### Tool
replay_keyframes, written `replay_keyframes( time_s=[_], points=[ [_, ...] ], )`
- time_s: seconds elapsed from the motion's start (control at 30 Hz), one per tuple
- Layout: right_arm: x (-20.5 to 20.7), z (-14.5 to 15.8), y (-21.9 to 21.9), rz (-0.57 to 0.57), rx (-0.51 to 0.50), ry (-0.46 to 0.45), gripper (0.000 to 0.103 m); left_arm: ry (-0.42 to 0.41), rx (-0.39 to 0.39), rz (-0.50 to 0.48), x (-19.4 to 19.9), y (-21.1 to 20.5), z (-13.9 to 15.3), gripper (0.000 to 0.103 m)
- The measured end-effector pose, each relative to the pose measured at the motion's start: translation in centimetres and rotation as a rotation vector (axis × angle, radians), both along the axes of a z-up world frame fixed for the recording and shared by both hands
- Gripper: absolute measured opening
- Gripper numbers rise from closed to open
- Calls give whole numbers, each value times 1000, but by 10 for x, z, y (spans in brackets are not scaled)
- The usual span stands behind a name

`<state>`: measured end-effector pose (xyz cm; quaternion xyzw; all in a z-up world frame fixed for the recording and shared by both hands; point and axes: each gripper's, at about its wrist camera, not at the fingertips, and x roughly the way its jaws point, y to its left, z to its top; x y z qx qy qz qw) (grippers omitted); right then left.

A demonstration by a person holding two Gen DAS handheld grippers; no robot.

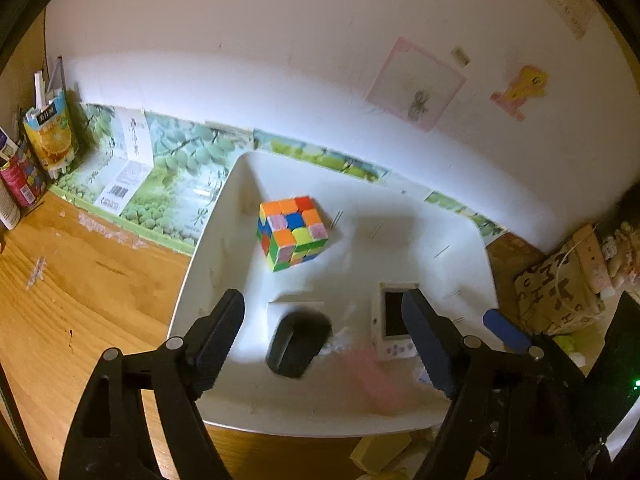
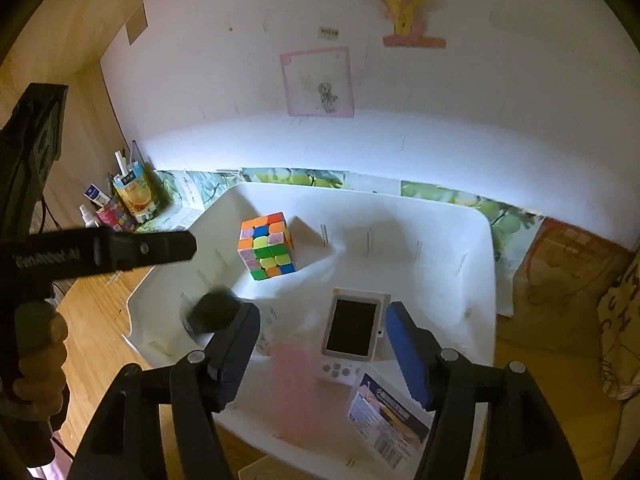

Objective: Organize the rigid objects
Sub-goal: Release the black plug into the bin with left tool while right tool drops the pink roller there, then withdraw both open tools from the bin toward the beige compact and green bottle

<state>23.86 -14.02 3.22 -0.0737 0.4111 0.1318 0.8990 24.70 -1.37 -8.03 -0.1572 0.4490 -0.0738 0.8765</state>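
A white bin (image 1: 208, 248) sits on the wooden desk against the wall. A scrambled puzzle cube (image 1: 292, 232) rests at its far left. Between the spread fingers of my left gripper (image 1: 324, 340), a black computer mouse (image 1: 298, 344) shows blurred, touching neither pad. My right gripper (image 2: 322, 354) stands open over a white handheld game console (image 2: 352, 332) with a dark screen. A blurred pink thing (image 2: 292, 384) lies between the right fingers, free of both pads. The cube (image 2: 266, 246) and the mouse (image 2: 214, 312) also show in the right wrist view.
Cartons and bottles (image 1: 36, 152) stand at the desk's back left corner. A printed leaflet (image 2: 388, 420) lies at the bin's near right. A cardboard box (image 1: 564, 280) sits to the right of the bin. A hand (image 2: 40, 360) holds the left gripper's handle.
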Motion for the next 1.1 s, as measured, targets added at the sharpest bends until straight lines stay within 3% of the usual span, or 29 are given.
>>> replay_keyframes(
  time_s=[0.23,0.6,0.83,1.1],
  points=[
    [-24,28,4,-26,-18,-69,78,-60,12,2,-18,5,22,84],
    [-72,62,13,-79,-45,-160,80,-149,10,9,-58,30,51,84],
    [-108,64,23,-117,-7,-172,81,-119,15,-40,-80,39,42,84],
    [-152,47,39,-182,-5,-157,81,-58,56,-114,-113,53,21,84]
  ],
)
